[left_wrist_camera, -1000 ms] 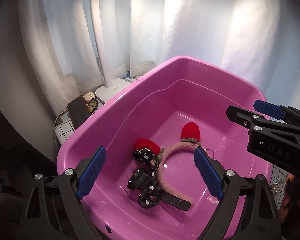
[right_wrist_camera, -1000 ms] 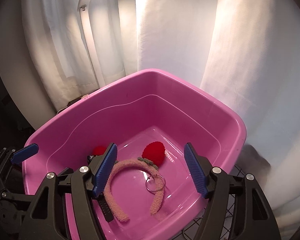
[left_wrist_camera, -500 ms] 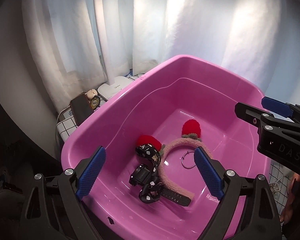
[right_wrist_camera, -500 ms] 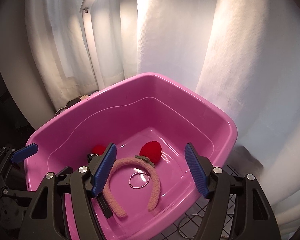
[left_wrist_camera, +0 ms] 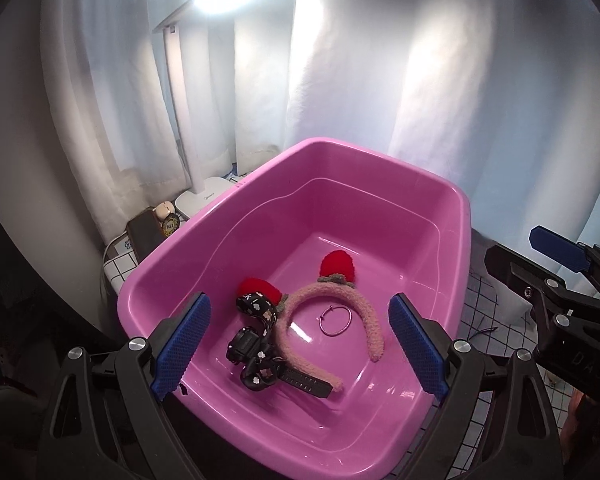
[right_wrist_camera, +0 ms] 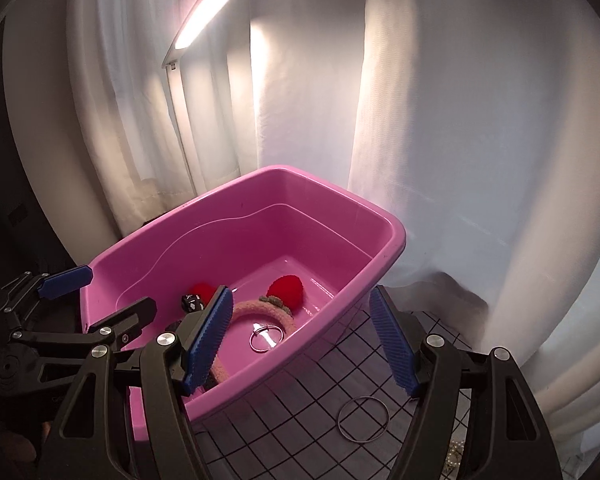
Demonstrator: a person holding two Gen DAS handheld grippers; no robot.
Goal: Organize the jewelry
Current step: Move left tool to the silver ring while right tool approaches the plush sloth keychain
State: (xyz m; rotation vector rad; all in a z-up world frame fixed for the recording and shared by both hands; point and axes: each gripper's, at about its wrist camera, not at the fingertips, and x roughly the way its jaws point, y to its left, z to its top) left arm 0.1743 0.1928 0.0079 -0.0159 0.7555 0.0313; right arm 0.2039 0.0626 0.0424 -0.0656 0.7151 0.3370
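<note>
Place: a home tabletop setup.
Signs: white curtains (right_wrist_camera: 460, 140), desk lamp (right_wrist_camera: 204, 12), checked tablecloth (right_wrist_camera: 320, 400), pink tub (left_wrist_camera: 172, 256) of accessories.

Pink tub (left_wrist_camera: 380, 168), pink headband (left_wrist_camera: 364, 312) with red ears, black-gridded white cloth (right_wrist_camera: 320, 400).

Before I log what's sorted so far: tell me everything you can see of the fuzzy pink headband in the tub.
The headband is a plush, pale pink arch with two red pompom ears, each on a small greenish collar. It lies flat on the floor of the pink tub, open ends toward the cameras. A thin metal ring lies inside its curve. On its left, a black floral-print accessory and a black watch lie against it, the watch strap passing under one end. Neither gripper touches it.
</note>
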